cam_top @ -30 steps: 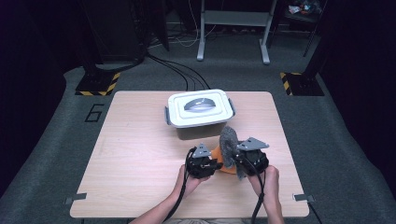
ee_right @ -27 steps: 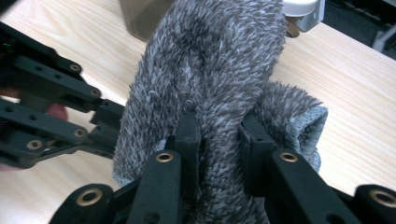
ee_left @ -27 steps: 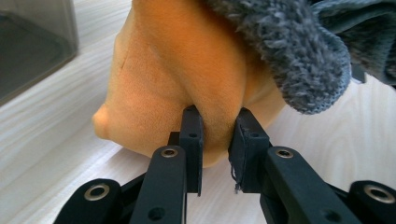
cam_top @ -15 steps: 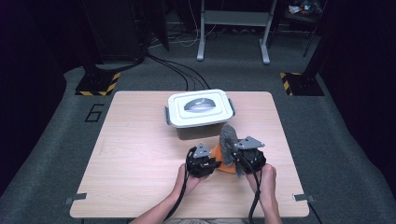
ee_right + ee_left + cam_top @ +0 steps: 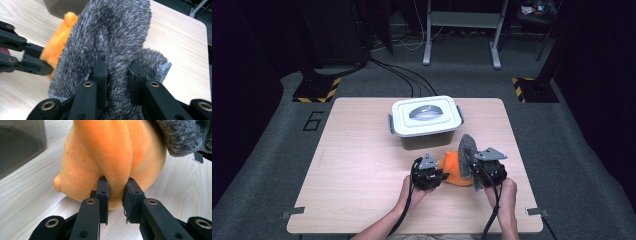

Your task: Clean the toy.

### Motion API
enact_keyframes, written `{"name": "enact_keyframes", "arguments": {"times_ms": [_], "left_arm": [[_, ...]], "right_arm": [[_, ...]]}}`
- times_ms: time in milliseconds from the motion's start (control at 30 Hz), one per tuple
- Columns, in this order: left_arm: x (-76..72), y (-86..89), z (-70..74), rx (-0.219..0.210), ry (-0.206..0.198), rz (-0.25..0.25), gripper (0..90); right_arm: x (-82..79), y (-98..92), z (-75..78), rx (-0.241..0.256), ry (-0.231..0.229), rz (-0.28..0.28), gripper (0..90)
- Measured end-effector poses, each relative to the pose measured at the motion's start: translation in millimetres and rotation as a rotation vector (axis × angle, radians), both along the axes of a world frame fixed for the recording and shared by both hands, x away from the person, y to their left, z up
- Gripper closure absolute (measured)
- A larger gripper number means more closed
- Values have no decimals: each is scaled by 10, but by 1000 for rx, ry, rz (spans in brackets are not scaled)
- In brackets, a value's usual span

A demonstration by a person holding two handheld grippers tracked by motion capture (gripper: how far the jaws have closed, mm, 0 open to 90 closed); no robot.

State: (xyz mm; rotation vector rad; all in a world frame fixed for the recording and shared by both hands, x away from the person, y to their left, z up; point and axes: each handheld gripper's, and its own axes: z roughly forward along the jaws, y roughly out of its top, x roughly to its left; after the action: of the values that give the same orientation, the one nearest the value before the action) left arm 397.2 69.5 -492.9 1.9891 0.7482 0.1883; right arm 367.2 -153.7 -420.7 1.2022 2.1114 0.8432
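Your left gripper point(image 5: 115, 190) is pinching a fold of the orange plush toy point(image 5: 110, 157), jaws squeezed in on either side of a soft ridge near its bottom edge. In the left gripper view the toy sits on the wooden table point(image 5: 30, 195), with a little nub sticking out on one side. From the high view that gripper point(image 5: 428, 172) sits low on the table, near your edge of it, with the orange toy point(image 5: 452, 167) just beside it toward your right hand.

Your right gripper point(image 5: 116, 72) is clamped on a grey fuzzy cloth point(image 5: 112, 32), jaws buried in the pile with a thick fold between them. The cloth stands up tall and leans against the orange toy point(image 5: 60, 40), touching it. In the high view the right gripper point(image 5: 487, 167) holds the cloth point(image 5: 467, 152) upright, right up against the toy, so both grippers are close together with the two soft things between them.

Further out, behind the toy, there's a storage box point(image 5: 426, 125) with a white lid point(image 5: 424, 114) and grey latches at the ends. The lid is on, and through the smoky wall point(image 5: 20, 145) you can't really tell what's inside. Box and toy are near each other, and I can't tell if they touch.
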Motion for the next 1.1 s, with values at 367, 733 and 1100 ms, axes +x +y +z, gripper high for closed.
{"name": "enact_keyframes", "arguments": {"times_ms": [367,733,1100], "left_arm": [[-3,-3,0,-4,1,0,757],[-2,-2,0,-3,4,-1,757],[11,7,5,4,2,0,756]], "right_arm": [[60,-199,-147,20,41,-71,729],[192,-370,-378,46,117,-135,729],[273,-503,-550,47,167,-169,730]]}}
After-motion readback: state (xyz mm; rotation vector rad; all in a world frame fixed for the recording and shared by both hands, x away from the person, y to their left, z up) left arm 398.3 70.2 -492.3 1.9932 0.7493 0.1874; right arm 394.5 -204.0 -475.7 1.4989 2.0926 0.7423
